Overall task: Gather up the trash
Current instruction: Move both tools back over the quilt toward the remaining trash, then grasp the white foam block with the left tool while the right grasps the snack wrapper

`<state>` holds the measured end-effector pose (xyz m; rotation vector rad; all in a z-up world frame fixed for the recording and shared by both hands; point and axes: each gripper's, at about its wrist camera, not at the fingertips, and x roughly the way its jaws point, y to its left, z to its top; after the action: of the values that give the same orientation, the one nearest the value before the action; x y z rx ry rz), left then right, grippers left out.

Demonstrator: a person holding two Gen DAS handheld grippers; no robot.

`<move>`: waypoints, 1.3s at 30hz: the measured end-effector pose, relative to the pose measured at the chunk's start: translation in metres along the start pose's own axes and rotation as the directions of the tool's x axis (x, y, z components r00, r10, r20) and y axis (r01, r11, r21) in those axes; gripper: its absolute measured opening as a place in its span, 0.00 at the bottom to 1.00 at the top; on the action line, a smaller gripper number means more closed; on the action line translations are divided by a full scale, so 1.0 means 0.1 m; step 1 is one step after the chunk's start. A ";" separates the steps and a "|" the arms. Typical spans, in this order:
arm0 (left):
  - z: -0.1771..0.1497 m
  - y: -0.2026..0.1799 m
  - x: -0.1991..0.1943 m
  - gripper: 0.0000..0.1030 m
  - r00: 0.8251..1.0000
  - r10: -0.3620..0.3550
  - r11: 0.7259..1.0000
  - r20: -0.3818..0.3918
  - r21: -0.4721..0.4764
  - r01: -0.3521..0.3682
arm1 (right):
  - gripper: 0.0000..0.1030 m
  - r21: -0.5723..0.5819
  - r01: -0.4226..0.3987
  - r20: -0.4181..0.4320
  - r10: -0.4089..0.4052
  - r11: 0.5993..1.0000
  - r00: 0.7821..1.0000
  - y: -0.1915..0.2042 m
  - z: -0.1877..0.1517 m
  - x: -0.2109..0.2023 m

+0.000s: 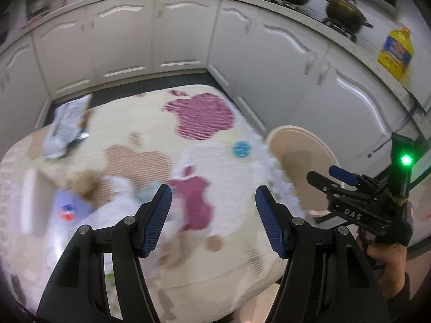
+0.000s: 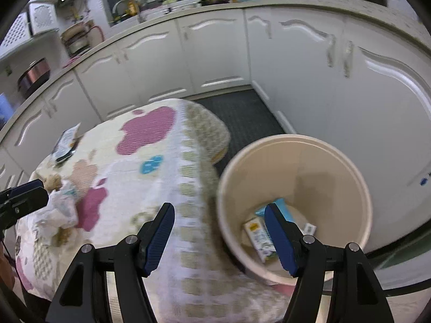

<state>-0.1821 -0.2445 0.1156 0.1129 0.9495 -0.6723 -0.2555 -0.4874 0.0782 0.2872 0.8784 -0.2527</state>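
A table under a patterned cloth [image 1: 150, 123] holds trash. A silver snack wrapper [image 1: 68, 122] lies at the far left; it also shows in the right wrist view [image 2: 64, 144]. Crumpled white paper and a brown scrap [image 1: 80, 183] lie near the front left, with a pale blue packet [image 1: 68, 207]. My left gripper [image 1: 212, 215] is open and empty above the cloth. My right gripper [image 2: 219, 234] is open and empty, over the edge between the table and a beige bin [image 2: 323, 156]. The bin holds a carton [image 2: 258, 235] and a blue packet [image 2: 282, 207].
White kitchen cabinets [image 1: 188, 35] wrap around behind the table. A counter above holds pots [image 1: 344, 10] and a yellow oil bottle [image 1: 394, 51]. A dark floor mat [image 2: 242, 113] lies between the table and the cabinets.
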 end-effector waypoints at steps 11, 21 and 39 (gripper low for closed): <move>-0.17 1.14 -0.60 0.62 0.990 0.131 0.979 0.045 -0.161 -0.122 | 0.65 -0.128 -0.138 -0.035 0.135 0.982 0.990 0.87 0.08 0.08; -0.30 1.77 -0.59 0.62 0.985 0.172 0.956 -0.019 -0.236 -0.172 | 0.65 -0.198 -0.254 -0.081 0.242 0.947 0.967 1.58 0.36 0.29; -0.13 2.15 0.10 0.29 0.972 0.208 0.949 -0.108 -0.220 -0.227 | 0.73 -0.166 -0.433 -0.268 0.382 0.886 0.885 2.88 1.16 1.47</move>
<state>-0.0631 -0.0739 0.0585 0.0391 1.0718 -0.3522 0.0132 -0.2734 0.0741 0.2902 1.0402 0.2801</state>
